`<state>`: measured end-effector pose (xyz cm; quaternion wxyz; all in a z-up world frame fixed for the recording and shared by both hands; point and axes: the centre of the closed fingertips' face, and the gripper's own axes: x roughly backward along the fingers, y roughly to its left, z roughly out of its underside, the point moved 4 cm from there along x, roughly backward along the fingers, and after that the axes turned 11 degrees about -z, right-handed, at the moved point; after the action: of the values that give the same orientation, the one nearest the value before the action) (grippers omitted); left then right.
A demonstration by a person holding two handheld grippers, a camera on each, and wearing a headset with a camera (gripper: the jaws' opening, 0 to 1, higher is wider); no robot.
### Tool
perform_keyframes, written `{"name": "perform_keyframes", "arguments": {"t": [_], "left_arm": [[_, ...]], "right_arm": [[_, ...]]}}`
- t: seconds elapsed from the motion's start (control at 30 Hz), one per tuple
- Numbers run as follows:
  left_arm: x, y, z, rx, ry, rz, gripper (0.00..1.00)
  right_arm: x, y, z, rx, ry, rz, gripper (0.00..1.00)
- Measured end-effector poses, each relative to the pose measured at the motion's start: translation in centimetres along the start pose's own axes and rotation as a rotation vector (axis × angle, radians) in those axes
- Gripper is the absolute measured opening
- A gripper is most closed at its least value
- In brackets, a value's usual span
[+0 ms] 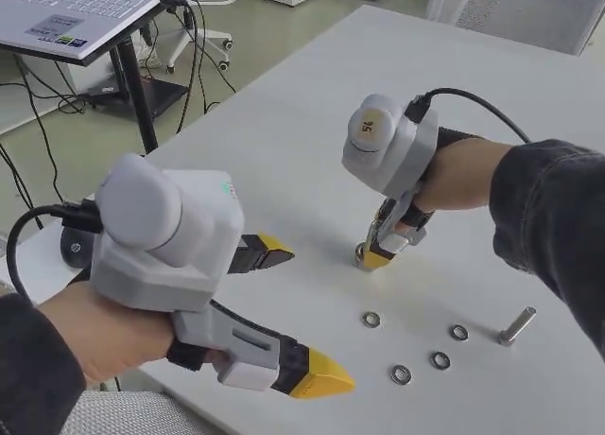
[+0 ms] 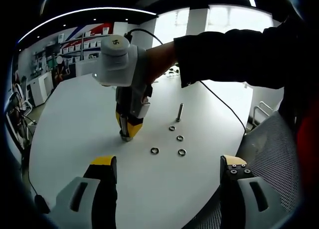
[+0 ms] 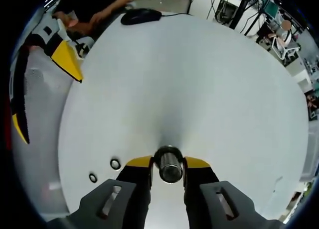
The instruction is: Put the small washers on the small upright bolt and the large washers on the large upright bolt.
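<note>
My right gripper (image 1: pixel 374 256) is shut on a thick metal bolt (image 1: pixel 362 254) whose lower end rests on the white table (image 1: pixel 284 123). In the right gripper view this bolt (image 3: pixel 169 170) sits between the yellow tips of the right gripper (image 3: pixel 168 163). Several small metal washers (image 1: pixel 371 319) lie loose on the table in front of it. A slim bolt (image 1: pixel 517 325) to their right appears to stand upright. My left gripper (image 1: pixel 298 312) hovers open and holds nothing, near the table's front edge. From the left gripper (image 2: pixel 169 162) I see the washers (image 2: pixel 154 151) and the slim bolt (image 2: pixel 179 112).
A laptop (image 1: pixel 76 9) on a stand is off the table's far left corner, with cables and a chair base on the floor. A black mouse (image 3: pixel 142 15) lies on the table near the edge. The person's dark sleeve (image 1: pixel 553 217) reaches in from the right.
</note>
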<state>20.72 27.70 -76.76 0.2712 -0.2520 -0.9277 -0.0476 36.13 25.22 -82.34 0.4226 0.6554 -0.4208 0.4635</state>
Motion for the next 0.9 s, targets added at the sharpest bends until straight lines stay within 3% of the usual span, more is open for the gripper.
{"name": "perform_keyframes", "arguments": {"t": [0.5, 0.9], "left_arm": [[0.0, -0.1, 0.2, -0.007, 0.005, 0.003, 0.85], [0.1, -0.2, 0.2, -0.009, 0.004, 0.005, 0.85]], "right_arm": [[0.1, -0.1, 0.5, -0.006, -0.007, 0.001, 0.30], [0.9, 0.0, 2.0, -0.028, -0.010, 0.017, 0.30]]}}
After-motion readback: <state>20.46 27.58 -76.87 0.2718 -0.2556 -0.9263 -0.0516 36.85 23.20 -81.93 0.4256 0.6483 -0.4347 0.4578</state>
